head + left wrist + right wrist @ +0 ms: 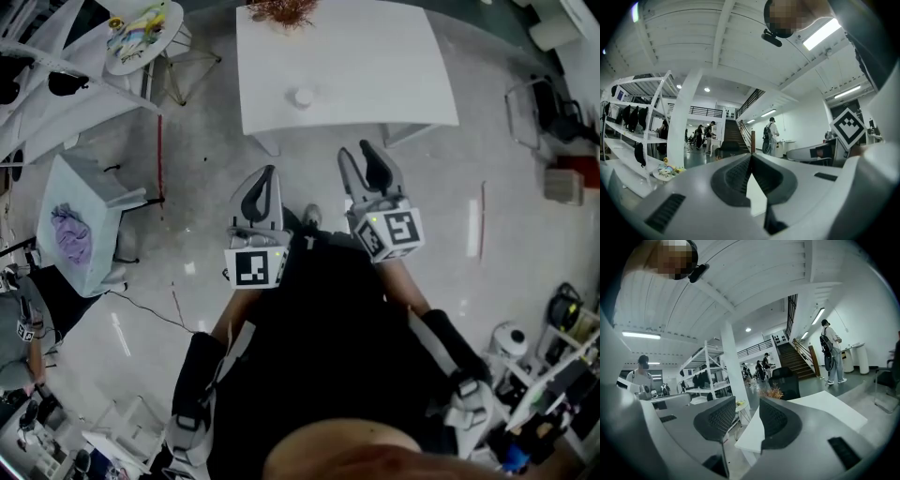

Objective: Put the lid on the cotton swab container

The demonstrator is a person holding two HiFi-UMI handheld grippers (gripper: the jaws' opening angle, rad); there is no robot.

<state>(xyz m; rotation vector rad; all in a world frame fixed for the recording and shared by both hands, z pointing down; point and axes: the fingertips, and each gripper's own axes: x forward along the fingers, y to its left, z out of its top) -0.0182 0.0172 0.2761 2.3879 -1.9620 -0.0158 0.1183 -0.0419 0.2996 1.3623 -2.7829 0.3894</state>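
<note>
White rectangular table (375, 66) at 12 o'clock in head view. Small white round cotton swab container (302, 97) on it; lid not distinguishable. Left gripper (268, 173) and right gripper (354, 152) well apart from it.
Left gripper view: jaws together, empty.
Right gripper view: jaws apart, empty.
Judgement: task not begun, lidding all left.

Open floor (309, 173) before white table (375, 66)

I find the hall bright and evenly lit from ceiling strip lights (824, 33), the nearest one blown out. The head view is dimmer and slightly soft, with pale glare streaks on the glossy floor (119, 334). Both gripper views bow strongly and darken at the rims, and their near foreground is unsharp.
</note>
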